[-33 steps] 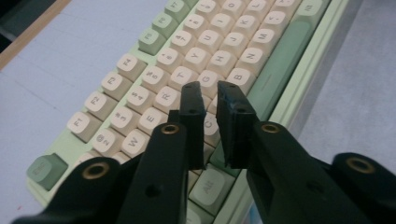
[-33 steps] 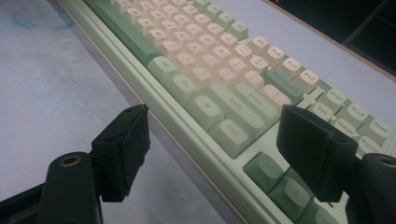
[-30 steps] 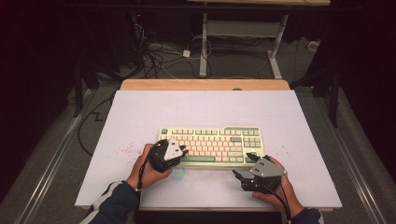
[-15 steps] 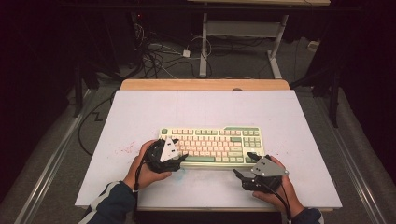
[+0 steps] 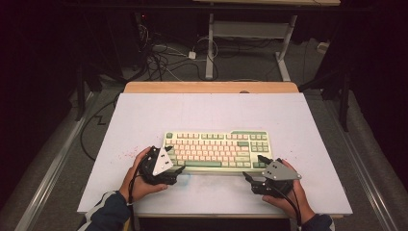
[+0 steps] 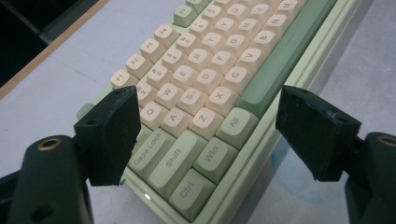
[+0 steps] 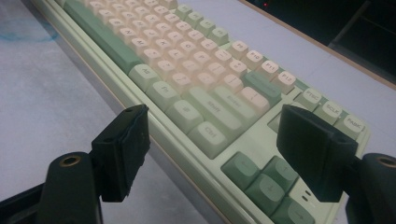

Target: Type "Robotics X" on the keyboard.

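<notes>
A pale green keyboard (image 5: 216,150) with cream and green keys lies flat on the white table (image 5: 211,110), towards the near side. My left gripper (image 5: 177,171) is at its near left corner. In the left gripper view the keyboard (image 6: 210,60) has its Ctrl corner between the jaws of my left gripper (image 6: 210,100), which have just been opening; the pads stand off it. My right gripper (image 5: 255,167) is at the near right corner. In the right gripper view my right gripper (image 7: 215,116) is open, its jaws astride the arrow-key corner of the keyboard (image 7: 187,51) without touching.
Faint red specks (image 5: 126,154) mark the table left of the keyboard. A wooden strip (image 5: 211,87) runs along the far edge. Beyond it are floor cables (image 5: 159,57) and a desk frame (image 5: 250,33). Bare table lies behind the keyboard.
The left gripper's jaws have opened and the hand has drawn back a little towards the left and the near edge. The right gripper and the keyboard have stayed where they were.
</notes>
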Demonstrator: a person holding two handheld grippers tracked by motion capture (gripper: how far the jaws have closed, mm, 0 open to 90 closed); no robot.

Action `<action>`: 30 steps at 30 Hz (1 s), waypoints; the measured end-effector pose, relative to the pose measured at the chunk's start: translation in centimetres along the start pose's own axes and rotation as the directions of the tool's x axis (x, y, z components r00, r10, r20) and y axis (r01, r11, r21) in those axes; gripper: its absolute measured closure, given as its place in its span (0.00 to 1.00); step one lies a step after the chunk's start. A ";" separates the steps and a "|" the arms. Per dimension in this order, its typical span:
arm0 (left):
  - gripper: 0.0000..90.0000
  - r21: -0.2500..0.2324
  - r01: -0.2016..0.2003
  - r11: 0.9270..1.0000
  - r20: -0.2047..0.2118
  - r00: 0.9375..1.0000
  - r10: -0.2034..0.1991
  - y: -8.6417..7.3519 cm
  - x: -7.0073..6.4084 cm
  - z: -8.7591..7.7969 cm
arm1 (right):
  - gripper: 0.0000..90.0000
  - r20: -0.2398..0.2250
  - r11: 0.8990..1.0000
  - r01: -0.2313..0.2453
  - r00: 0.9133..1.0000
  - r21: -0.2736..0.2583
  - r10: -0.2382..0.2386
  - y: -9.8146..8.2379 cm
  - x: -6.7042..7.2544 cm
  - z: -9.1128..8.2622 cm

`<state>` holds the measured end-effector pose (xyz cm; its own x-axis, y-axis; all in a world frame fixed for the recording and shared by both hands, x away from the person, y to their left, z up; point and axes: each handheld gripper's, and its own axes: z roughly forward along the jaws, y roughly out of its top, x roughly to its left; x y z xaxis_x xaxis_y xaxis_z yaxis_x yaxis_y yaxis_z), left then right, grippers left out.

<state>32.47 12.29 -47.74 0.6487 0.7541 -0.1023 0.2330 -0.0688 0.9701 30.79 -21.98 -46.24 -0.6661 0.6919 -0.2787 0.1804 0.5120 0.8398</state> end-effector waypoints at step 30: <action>0.22 0.043 0.011 0.999 -0.084 0.996 -0.007 -2.1 2.0 -3.0 | 1.00 -0.110 0.995 -0.028 0.993 0.092 0.038 4.3 -2.0 3.1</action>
<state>31.09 15.89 -49.34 0.5835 0.8070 -0.0905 0.2707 -0.0882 0.9586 35.19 -19.58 -43.49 -0.7341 0.6509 -0.1935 0.2649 0.5368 0.8010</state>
